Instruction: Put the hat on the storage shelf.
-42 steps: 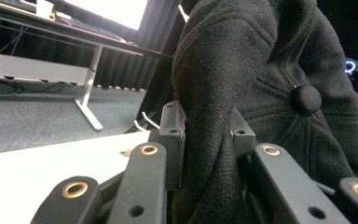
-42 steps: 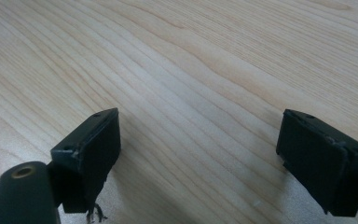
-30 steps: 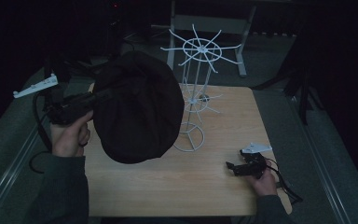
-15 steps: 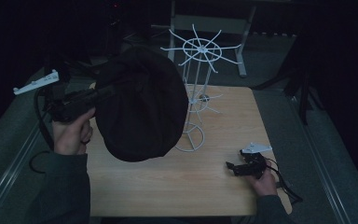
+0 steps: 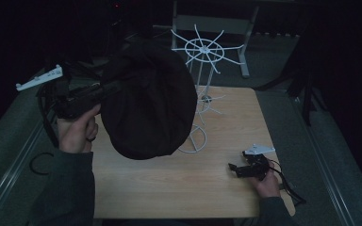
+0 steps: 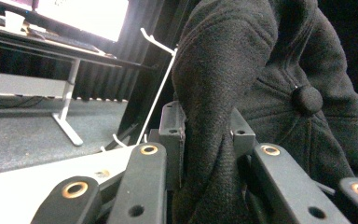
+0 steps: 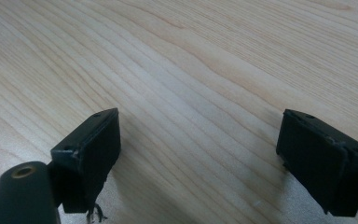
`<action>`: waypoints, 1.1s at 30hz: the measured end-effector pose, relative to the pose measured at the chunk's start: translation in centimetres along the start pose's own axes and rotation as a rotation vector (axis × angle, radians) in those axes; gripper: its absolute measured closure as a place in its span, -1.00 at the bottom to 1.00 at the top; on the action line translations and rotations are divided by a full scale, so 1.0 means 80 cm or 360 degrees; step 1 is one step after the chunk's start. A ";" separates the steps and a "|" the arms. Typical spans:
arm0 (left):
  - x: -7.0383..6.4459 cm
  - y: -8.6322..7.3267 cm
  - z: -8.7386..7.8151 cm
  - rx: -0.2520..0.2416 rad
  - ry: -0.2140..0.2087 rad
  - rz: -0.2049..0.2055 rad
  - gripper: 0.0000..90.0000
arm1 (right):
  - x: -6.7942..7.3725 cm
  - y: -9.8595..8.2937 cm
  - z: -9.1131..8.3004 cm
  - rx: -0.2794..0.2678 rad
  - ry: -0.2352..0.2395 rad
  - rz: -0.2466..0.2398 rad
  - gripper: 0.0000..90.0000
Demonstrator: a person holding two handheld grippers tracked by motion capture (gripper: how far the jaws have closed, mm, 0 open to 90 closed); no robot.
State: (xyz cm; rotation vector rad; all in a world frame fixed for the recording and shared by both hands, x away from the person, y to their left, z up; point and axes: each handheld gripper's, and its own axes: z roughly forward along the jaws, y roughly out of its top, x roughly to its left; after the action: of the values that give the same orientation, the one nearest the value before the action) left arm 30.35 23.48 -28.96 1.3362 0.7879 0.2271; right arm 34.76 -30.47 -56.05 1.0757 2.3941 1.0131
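Your left gripper point(image 5: 104, 89) sits at the frame's left in the high view, jaws clamped on a fold of the black cap point(image 5: 147, 101) (its top button shows in the left gripper view), held above the pale wooden table point(image 5: 179, 188). The white wire rack point(image 5: 202, 70) stands just behind at centre. Lower right, your right gripper point(image 7: 198, 154) rests low over bare wood grain, jaws spread wide. The room around is dark; a lit monitor point(image 6: 81, 14) glows upper left.

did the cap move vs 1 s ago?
Yes. The cap, clamped in the left hand-held gripper, has shifted right, covering more of the white rack and nearing its pole.
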 end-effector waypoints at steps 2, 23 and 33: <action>-0.002 0.003 0.004 -0.0005 0.0002 0.0002 0.67 | 0.000 0.000 0.000 0.0000 0.0000 0.0001 -0.70; 0.013 0.012 0.071 -0.0134 0.0207 -0.0147 0.66 | 0.000 0.000 0.000 0.0000 0.0000 0.0000 -0.70; 0.020 -0.012 0.102 0.0022 0.0397 -0.0089 0.66 | 0.000 0.000 0.000 -0.0003 0.0001 0.0001 -0.70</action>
State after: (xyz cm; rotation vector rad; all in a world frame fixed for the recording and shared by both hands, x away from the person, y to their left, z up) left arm 36.37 17.77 -30.30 1.3120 1.0368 0.3493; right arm 34.76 -30.47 -56.05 1.0753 2.3929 1.0158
